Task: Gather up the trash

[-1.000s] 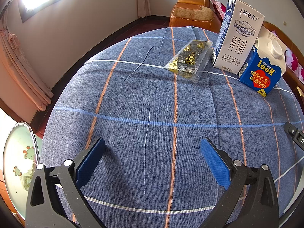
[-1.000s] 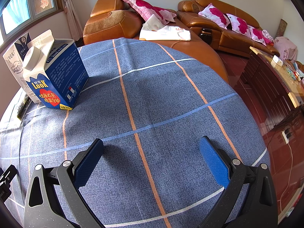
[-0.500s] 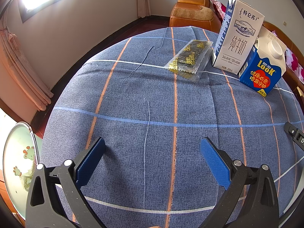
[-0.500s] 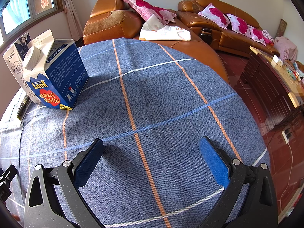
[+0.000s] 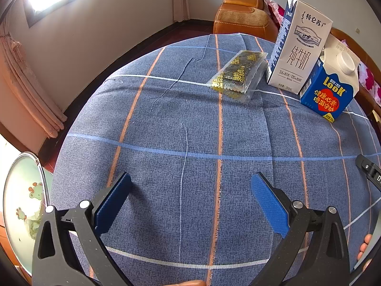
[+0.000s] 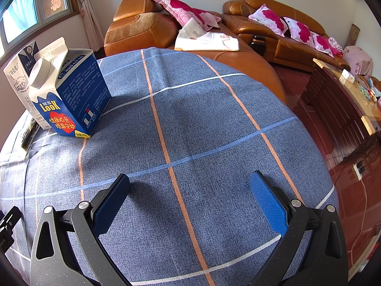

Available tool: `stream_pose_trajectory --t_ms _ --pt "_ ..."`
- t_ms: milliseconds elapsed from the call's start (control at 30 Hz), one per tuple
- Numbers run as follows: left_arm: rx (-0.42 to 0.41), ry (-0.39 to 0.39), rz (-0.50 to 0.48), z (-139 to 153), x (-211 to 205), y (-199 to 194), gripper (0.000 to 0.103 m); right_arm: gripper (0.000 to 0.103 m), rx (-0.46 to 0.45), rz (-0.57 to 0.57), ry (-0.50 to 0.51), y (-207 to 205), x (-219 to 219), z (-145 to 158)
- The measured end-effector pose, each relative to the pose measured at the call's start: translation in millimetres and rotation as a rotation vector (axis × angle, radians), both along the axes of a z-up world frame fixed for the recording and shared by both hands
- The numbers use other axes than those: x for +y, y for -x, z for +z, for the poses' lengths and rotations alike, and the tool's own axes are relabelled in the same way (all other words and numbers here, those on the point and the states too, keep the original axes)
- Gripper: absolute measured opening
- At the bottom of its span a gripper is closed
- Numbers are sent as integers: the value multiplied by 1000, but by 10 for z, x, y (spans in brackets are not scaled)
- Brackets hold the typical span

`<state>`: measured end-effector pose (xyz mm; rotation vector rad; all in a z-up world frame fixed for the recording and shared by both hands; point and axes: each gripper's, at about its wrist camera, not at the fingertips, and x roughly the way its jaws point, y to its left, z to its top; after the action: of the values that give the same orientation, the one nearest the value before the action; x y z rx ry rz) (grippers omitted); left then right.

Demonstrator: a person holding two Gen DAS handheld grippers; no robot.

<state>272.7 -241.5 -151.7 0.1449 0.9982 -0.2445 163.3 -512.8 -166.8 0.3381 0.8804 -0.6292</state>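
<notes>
Jaws, left wrist view: your left gripper (image 5: 189, 191) stands spread wide with nothing between its blue pads (image 5: 268, 205); only the blue checked tablecloth (image 5: 166, 119) lies below.

Trash, left wrist view: three items sit ahead and to the right of these jaws, well apart from them: a flat green-and-gold wrapper (image 5: 238, 74), a tall white milk carton (image 5: 298, 47) upright just right of it, and a blue LOOK carton (image 5: 329, 88) upright, nearest the right edge.

Long axis, left wrist view: the wrapper lies flat, running from near-left to far-right; you would need to turn the jaws across its short side.

Bin, left wrist view: a white lidded container (image 5: 21, 205) with frog pictures shows low at the left, off the table; I judge it the likely drop point.

Jaws, right wrist view: your right gripper (image 6: 189, 191) is likewise spread and empty.

Trash, right wrist view: the blue LOOK carton (image 6: 71, 95) stands ahead and to the left, with the white carton (image 6: 16, 81) behind it.

Nearer hand: judged from both views, the right gripper is closer to the blue carton, the left to the wrapper.

View difference: the left shows the whole wrapper and the bin; the right shows only the wrapper's edge and no bin.
</notes>
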Motion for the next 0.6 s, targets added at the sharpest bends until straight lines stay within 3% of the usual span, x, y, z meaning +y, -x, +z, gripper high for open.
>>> stream_pose_trajectory --t_ms 600 --pt "-6 7 -1 1 15 3 98 98 0 0 1 3 -7 0"
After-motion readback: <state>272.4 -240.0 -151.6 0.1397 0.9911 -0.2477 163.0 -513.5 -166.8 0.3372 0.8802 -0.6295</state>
